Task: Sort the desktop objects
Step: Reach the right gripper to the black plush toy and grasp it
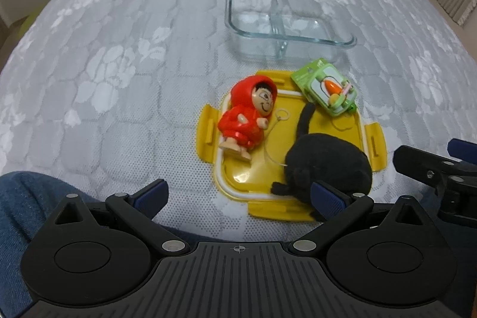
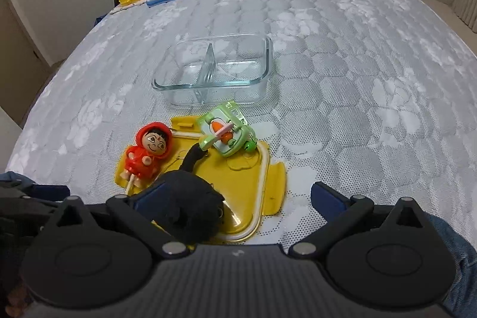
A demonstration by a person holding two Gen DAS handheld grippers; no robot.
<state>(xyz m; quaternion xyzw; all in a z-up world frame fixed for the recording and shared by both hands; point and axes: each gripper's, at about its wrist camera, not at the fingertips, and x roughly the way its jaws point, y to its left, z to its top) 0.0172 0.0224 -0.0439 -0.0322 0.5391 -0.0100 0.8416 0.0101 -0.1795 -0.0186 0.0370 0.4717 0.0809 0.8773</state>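
Both grippers wide open, holding nothing, hovering at near edge of yellow lid w/ three toys on it.

Left gripper: jaws spread wide, right finger overlapping the black plush in view, contact can't tell; right gripper same spread, left finger against/over the plush, right finger over bare quilted bedspread; both point fwd, low, side by side; red hooded figure lies on lid's left edge; green carded carrot toy at lid's far right corner; divided glass container just beyond lid, empty.
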